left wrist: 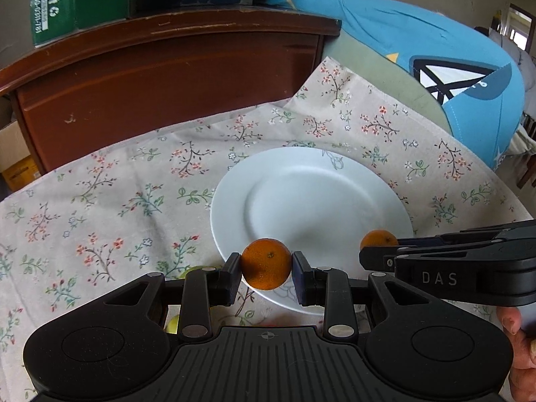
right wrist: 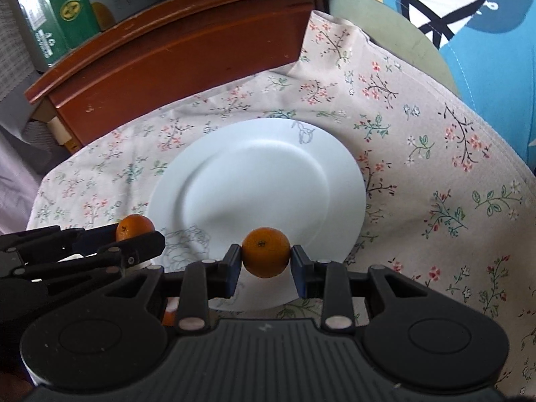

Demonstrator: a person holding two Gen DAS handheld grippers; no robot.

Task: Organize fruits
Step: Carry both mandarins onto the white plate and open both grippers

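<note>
The left gripper (left wrist: 266, 266) is clamping one orange (left wrist: 266, 264) and the right gripper (right wrist: 266, 257) is clamping another orange (right wrist: 266, 252). Just beyond both, the white plate (right wrist: 234, 167) is lying on the floral cloth (left wrist: 100, 201).

My left gripper (left wrist: 266, 264) is all black plastic. It has a wide body with two big round bumps and a ridged middle part with a small cross mark. Silver round pins hold the black link arms. The fingers (left wrist: 303, 276) have dark blue pads. My right gripper (right wrist: 266, 258) looks the same. From the side, it shows pale letters "DAS" and small silver screws. A bare hand (left wrist: 521, 351) shows at the edge.
</note>
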